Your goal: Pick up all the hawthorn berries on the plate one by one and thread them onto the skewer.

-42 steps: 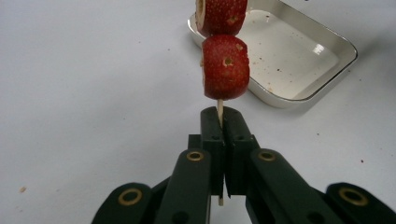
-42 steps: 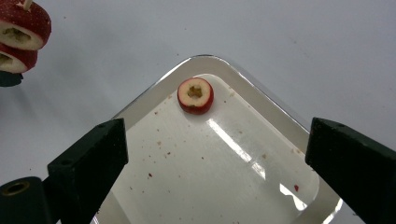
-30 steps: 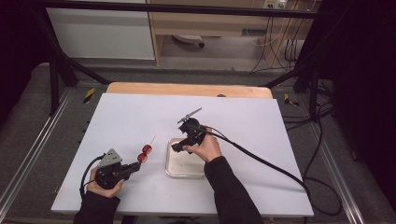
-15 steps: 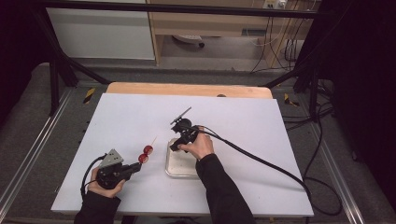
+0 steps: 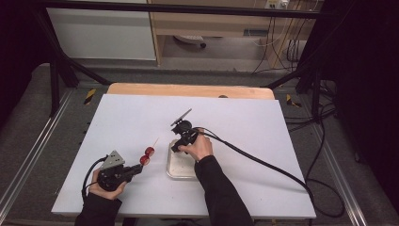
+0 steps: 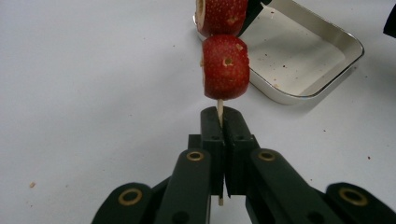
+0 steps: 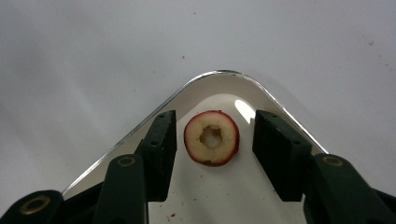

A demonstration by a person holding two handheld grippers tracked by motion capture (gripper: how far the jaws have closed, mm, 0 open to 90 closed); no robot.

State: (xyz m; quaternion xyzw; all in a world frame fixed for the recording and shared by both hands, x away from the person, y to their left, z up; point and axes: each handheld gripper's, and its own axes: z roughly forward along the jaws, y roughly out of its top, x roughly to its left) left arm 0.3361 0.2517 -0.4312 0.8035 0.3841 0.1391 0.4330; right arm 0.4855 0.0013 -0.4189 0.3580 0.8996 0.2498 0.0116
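White table (image 5: pixel 263 141), wooden edge (image 5: pixel 188 89)

The left hand-held gripper (image 5: pixel 137 169) lies low at the near left of the table, gripped by the person's left hand (image 5: pixel 107 184); its jaws are pressed together, pointing up and to the right across the table. The right hand-held gripper (image 5: pixel 175 148) is held by the right hand (image 5: pixel 200 147), forearm reaching in from the bottom edge, tilted downward. Its jaws have just been closing and stand partly apart, their pads (image 7: pixel 161 140) touching nothing.
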